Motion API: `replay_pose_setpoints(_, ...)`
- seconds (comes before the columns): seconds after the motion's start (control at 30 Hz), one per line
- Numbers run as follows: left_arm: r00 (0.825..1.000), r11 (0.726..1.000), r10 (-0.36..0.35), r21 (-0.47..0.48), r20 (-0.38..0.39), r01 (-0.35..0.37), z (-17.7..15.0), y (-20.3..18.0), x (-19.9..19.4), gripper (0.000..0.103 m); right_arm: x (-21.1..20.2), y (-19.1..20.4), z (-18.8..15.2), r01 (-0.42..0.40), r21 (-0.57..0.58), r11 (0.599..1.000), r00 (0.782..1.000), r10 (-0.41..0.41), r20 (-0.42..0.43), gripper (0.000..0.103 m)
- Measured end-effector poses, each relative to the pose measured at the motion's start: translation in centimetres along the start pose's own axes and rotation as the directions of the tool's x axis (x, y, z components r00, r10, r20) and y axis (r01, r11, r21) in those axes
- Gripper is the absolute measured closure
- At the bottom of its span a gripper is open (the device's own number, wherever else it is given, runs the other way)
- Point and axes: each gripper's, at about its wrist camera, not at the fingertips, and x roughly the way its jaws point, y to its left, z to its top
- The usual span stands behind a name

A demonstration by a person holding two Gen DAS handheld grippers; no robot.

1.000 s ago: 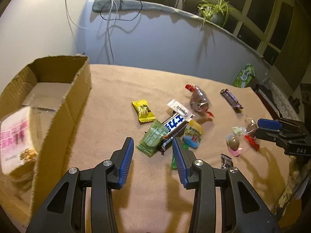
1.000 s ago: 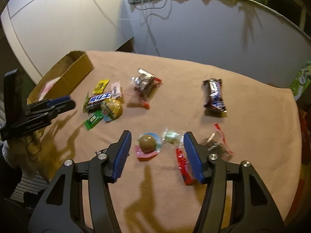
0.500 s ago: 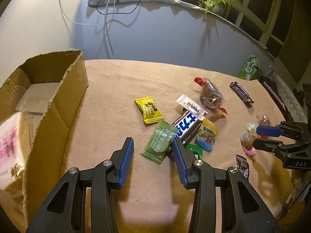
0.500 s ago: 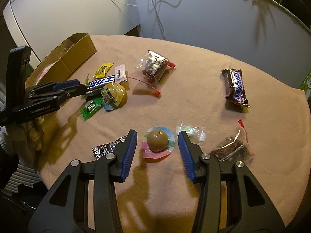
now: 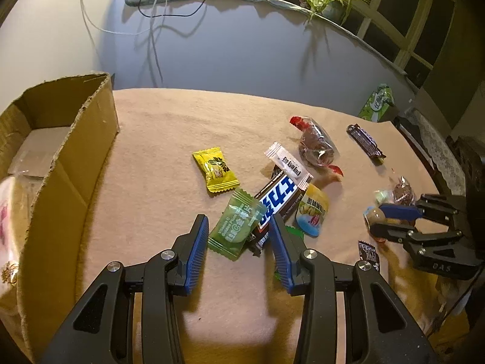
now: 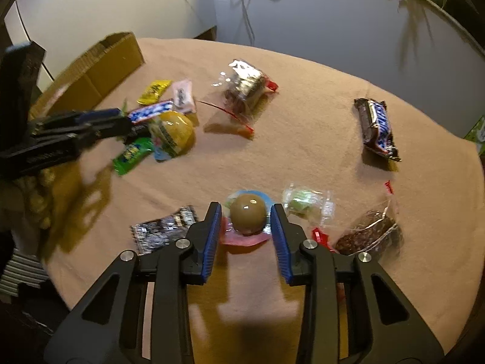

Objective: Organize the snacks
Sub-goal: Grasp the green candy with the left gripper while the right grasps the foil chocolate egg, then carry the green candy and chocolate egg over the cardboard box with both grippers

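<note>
Several wrapped snacks lie on a tan tablecloth. My left gripper (image 5: 238,236) is open, its fingers on either side of a green candy packet (image 5: 236,227) that rests against a blue-and-white chocolate bar (image 5: 277,200). My right gripper (image 6: 245,221) is open, its jaws flanking a brown jelly cup (image 6: 248,217) on a pink lid. An open cardboard box (image 5: 69,163) stands at the left and holds a pink-and-white packet (image 5: 6,218). The right gripper also shows in the left wrist view (image 5: 391,221).
A yellow candy (image 5: 215,170), a white bar (image 5: 288,163), a yellow jelly cup (image 5: 312,209), a clear bag of dates (image 5: 316,147) and a dark bar (image 6: 376,127) lie around. A black packet (image 6: 165,227) and another clear bag (image 6: 369,232) flank the right gripper. The table edge is near.
Both grippers have moved forward and down. The green packet now lies between the left fingers, and the brown jelly cup between the right fingers, which have narrowed.
</note>
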Motion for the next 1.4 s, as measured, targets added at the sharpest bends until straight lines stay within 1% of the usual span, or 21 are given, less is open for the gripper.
replay_pose_setpoints(0.03, 1.000, 1.000, 0.000, 0.004, 0.000, 0.000, 0.0, 0.0, 0.0, 0.064, 0.1, 0.1, 0.1, 0.003, -0.004, 1.000, 1.000, -0.003, 0.001, 0.068)
replay_pose_setpoints(0.07, 1.000, 1.000, -0.004, 0.006, 0.000, 0.004, 0.0, 0.0, -0.1, 0.067, 0.1, 0.1, 0.2, 0.003, -0.003, 1.000, 1.000, -0.003, 0.002, 0.069)
replay_pose_setpoints(0.1, 1.000, 1.000, -0.012, 0.010, -0.001, 0.012, 0.0, -0.1, -0.1, 0.072, 0.1, 0.1, 0.2, 0.001, -0.002, 1.000, 1.000, -0.001, 0.003, 0.074)
replay_pose_setpoints(0.13, 1.000, 1.000, -0.016, 0.013, -0.001, 0.016, 0.0, -0.2, -0.1, 0.074, 0.1, 0.1, 0.3, -0.009, -0.002, 1.000, 1.000, 0.009, 0.002, 0.076)
replay_pose_setpoints(0.2, 1.000, 0.999, -0.025, 0.023, -0.001, 0.025, -0.1, -0.4, -0.2, 0.080, 0.1, 0.2, 0.3, 0.003, -0.012, 1.000, 1.000, -0.003, 0.002, 0.076)
replay_pose_setpoints(0.33, 1.000, 0.998, -0.027, 0.054, -0.001, 0.027, -0.3, -0.7, -0.2, 0.081, 0.2, 0.5, 0.3, 0.017, -0.030, 0.999, 1.000, -0.017, 0.003, 0.077)
replay_pose_setpoints(0.43, 1.000, 0.998, -0.019, 0.057, 0.002, 0.019, -0.3, -0.5, -0.2, 0.075, 0.2, 0.5, 0.2, 0.018, -0.028, 0.999, 1.000, -0.018, 0.004, 0.077)
replay_pose_setpoints(0.53, 1.000, 0.998, -0.022, 0.051, 0.005, 0.022, -0.3, -0.4, -0.3, 0.074, 0.1, 0.7, 0.0, 0.019, -0.025, 1.000, 1.000, -0.019, 0.005, 0.077)
replay_pose_setpoints(0.57, 1.000, 0.998, -0.020, 0.055, 0.006, 0.020, -0.4, -0.5, -0.3, 0.076, 0.1, 0.6, 0.0, 0.018, -0.024, 1.000, 1.000, -0.018, 0.005, 0.077)
replay_pose_setpoints(0.6, 1.000, 0.998, -0.020, 0.059, 0.010, 0.020, -0.4, -0.7, -0.3, 0.082, 0.1, 0.6, 0.0, 0.017, -0.025, 1.000, 1.000, -0.017, 0.004, 0.077)
replay_pose_setpoints(0.63, 1.000, 0.998, -0.020, 0.063, 0.011, 0.020, -0.5, -0.8, -0.4, 0.083, 0.0, 0.6, 0.0, 0.016, -0.025, 1.000, 1.000, -0.016, 0.005, 0.077)
replay_pose_setpoints(0.7, 1.000, 0.997, -0.001, 0.080, 0.021, -0.001, -0.6, -1.3, -0.5, 0.084, -0.1, 0.6, 0.0, 0.013, -0.024, 1.000, 1.000, -0.013, 0.008, 0.077)
replay_pose_setpoints(0.87, 0.999, 0.998, 0.009, 0.065, 0.036, -0.012, -0.7, -1.3, -1.0, 0.084, -0.7, 0.4, -0.2, 0.013, -0.015, 1.000, 1.000, -0.013, 0.020, 0.077)
replay_pose_setpoints(0.97, 0.999, 0.998, 0.007, 0.067, 0.050, -0.010, -0.6, -1.6, -1.9, 0.084, -1.3, 0.4, -0.2, 0.011, -0.010, 1.000, 0.999, -0.011, 0.031, 0.077)
replay_pose_setpoints(1.17, 0.995, 0.998, 0.006, 0.064, 0.103, -0.013, -0.3, -1.6, -5.0, 0.084, -3.0, 1.6, 0.7, 0.003, -0.027, 1.000, 0.998, -0.002, 0.069, 0.077)
replay_pose_setpoints(1.4, 0.986, 0.998, 0.045, 0.038, 0.159, -0.052, -0.4, 0.2, -8.7, 0.084, -4.5, 5.5, 3.2, -0.023, -0.087, 0.996, 0.992, 0.033, 0.118, 0.077)
